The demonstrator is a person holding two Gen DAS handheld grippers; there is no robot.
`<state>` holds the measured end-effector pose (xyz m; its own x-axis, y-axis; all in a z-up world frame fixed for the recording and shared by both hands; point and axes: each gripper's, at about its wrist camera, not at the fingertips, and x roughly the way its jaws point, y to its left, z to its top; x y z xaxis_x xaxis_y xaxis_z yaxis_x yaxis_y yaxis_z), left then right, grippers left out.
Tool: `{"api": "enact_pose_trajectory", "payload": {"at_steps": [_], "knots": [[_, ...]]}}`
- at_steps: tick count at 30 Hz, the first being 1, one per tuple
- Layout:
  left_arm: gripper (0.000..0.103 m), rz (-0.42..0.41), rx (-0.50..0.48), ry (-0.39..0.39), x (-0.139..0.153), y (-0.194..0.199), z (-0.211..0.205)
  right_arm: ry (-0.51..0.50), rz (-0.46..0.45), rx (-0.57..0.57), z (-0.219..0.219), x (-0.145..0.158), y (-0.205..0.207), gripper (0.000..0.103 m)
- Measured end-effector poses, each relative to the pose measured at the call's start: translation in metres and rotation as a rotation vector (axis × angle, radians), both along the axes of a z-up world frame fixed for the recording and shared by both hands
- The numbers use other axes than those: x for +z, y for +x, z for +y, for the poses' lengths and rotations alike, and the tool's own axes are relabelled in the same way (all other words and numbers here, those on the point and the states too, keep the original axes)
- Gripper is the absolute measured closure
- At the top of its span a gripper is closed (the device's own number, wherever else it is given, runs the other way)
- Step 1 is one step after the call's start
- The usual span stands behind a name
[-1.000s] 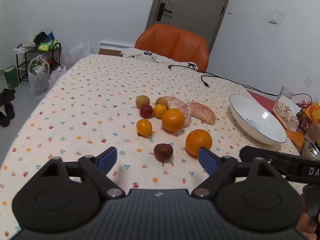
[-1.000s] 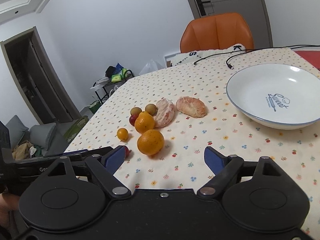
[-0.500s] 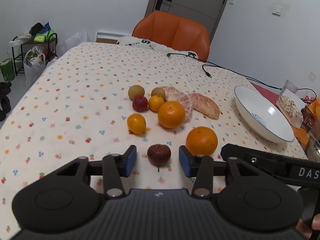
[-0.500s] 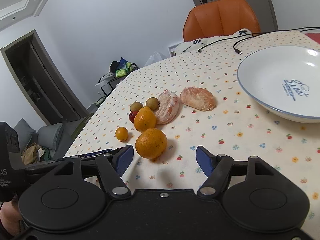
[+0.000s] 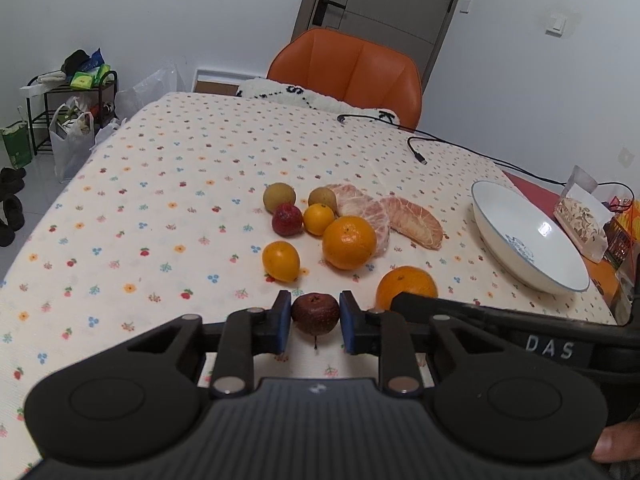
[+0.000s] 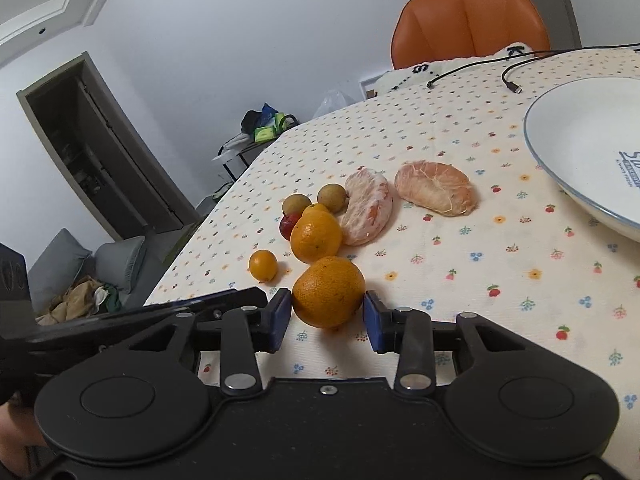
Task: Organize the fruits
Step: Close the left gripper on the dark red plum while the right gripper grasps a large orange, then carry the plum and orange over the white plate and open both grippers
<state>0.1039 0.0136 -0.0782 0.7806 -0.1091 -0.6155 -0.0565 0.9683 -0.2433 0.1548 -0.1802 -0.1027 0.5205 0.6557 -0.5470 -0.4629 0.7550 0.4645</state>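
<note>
Left wrist view: left claw (image 5: 313,322) narrowed from a wide spread a second ago, blue pads now pressed to both sides of a dark red fruit (image 5: 315,314) resting on the near part of the surface (image 5: 160,184). Right wrist view: right claw (image 6: 326,316) likewise drawn in around the near orange (image 6: 328,291), pads at its flanks, touching or all but; fruit not lifted, sitting on the floral cloth. Both claws closed in together, each about one fruit, so two picks at once look to be under way. Beyond them, left in a loose cluster mid-surface: a second orange (image 5: 349,242), two small yellow citrus (image 5: 281,261), a red berry-like fruit (image 5: 287,219), two brownish round fruits (image 5: 279,197) and two peeled pomelo pieces (image 5: 414,220). Empty white bowl (image 5: 500,216) waiting far right, well apart from the cluster. Likely next: lifting both fruits and carrying them rightward to the bowl. Risk judged: round orange rolling out of a shallow pinch; small dark fruit, stem underneath, slipping if gripped off-centre.
</note>
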Motion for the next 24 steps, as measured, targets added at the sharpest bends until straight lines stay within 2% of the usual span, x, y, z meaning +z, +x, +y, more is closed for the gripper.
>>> {"api": "enact_pose_trajectory", "payload": {"at_steps": [10,24], "knots": [[0.079,-0.037,-0.049,0.013,0.012,0.007,-0.019,0.027,-0.036,-0.059,-0.027,0.009,-0.008,0.070],[0.079,-0.057,-0.172,0.028,0.015,0.026,-0.071,0.058,-0.065,-0.170,-0.079,0.012,-0.015,0.074]]}}
